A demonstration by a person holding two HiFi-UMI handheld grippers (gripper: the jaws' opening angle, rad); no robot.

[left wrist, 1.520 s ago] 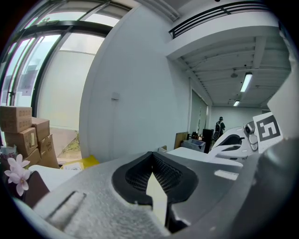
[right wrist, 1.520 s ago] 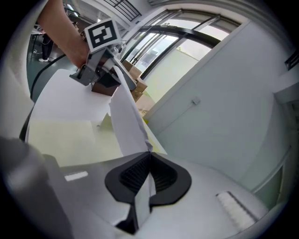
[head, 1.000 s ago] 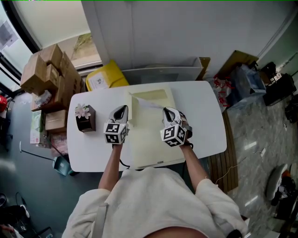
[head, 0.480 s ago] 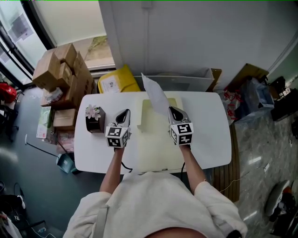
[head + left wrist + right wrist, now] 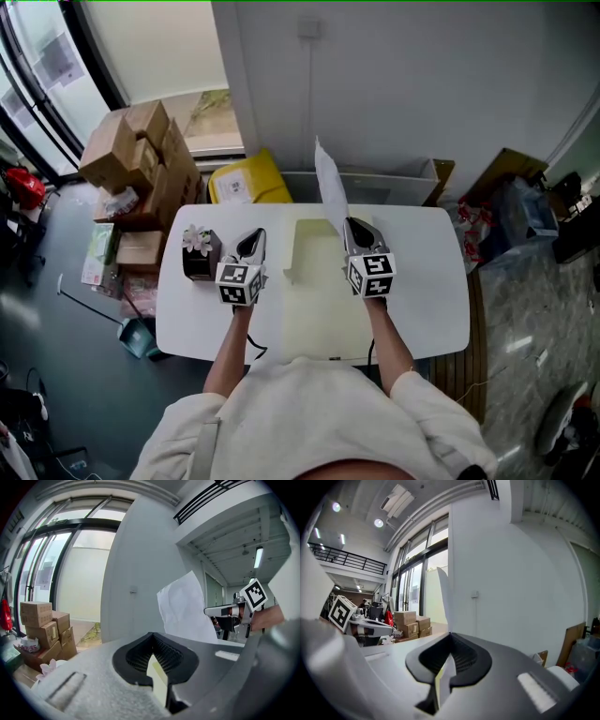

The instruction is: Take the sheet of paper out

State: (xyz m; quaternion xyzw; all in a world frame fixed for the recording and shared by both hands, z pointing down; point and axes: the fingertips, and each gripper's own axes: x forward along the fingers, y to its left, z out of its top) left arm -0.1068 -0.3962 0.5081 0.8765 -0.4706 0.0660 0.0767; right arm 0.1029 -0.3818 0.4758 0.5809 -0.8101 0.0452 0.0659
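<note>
A pale yellow folder [image 5: 323,300] lies open on the white table [image 5: 422,291]. My left gripper [image 5: 251,236] is at its left edge, shut on a pale yellow flap [image 5: 158,679] of the folder; in the left gripper view my left gripper [image 5: 153,641] has that strip between its jaws. My right gripper [image 5: 352,227] is shut on the lower edge of a white sheet of paper [image 5: 329,186], which stands upright above the folder's far end. The sheet of paper [image 5: 443,597] runs edge-on up from my right gripper [image 5: 450,644]. The sheet of paper [image 5: 185,606] also shows in the left gripper view.
A small dark box with a flower [image 5: 199,251] stands on the table's left end. Behind the table are a wall, a white crate [image 5: 394,180] and a yellow package [image 5: 246,178]. Cardboard boxes [image 5: 141,159] are stacked on the floor at left.
My right gripper has risen and rolled upright, and the white sheet has come up from lying over the folder to standing above it. My left gripper has risen a little with the flap.
</note>
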